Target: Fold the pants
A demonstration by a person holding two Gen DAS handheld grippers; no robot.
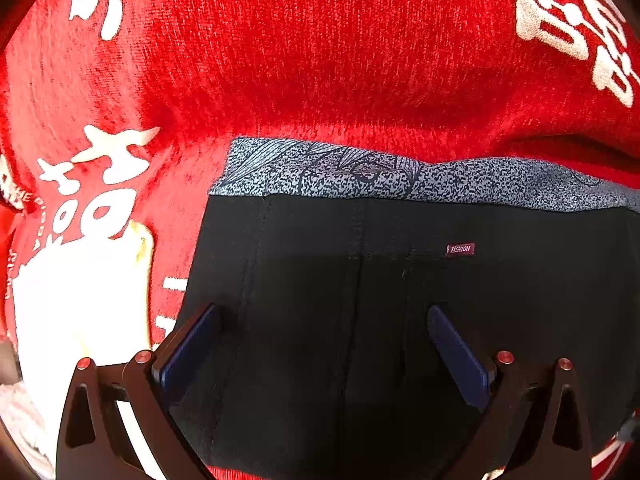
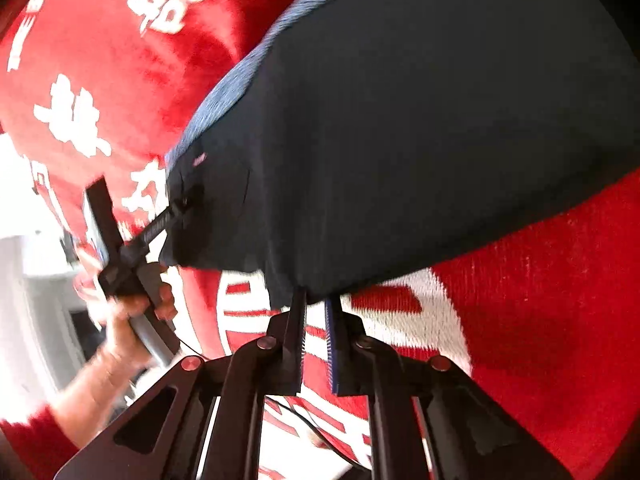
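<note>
Black pants (image 1: 360, 320) on red blanket (image 1: 320, 60); left gripper (image 1: 324, 340) spread wide; hem pinched by right gripper (image 2: 316, 320)

under everything i see a red plush blanket (image 1: 320, 40) with a ribbed, fuzzy weave, and it fills both views from edge to edge. it carries large white characters (image 1: 104, 160) woven into the pile: one group toward its left side in my left camera, another at the far right corner (image 1: 576, 28), and small white latin lettering i can't read runs along the left edge. in my right camera the same blanket (image 2: 560, 300) shows a broad white woven patch (image 2: 420, 320) with red bars. at the left edge there, a pale blurred area (image 2: 24, 280) is too washed out to identify.
</note>
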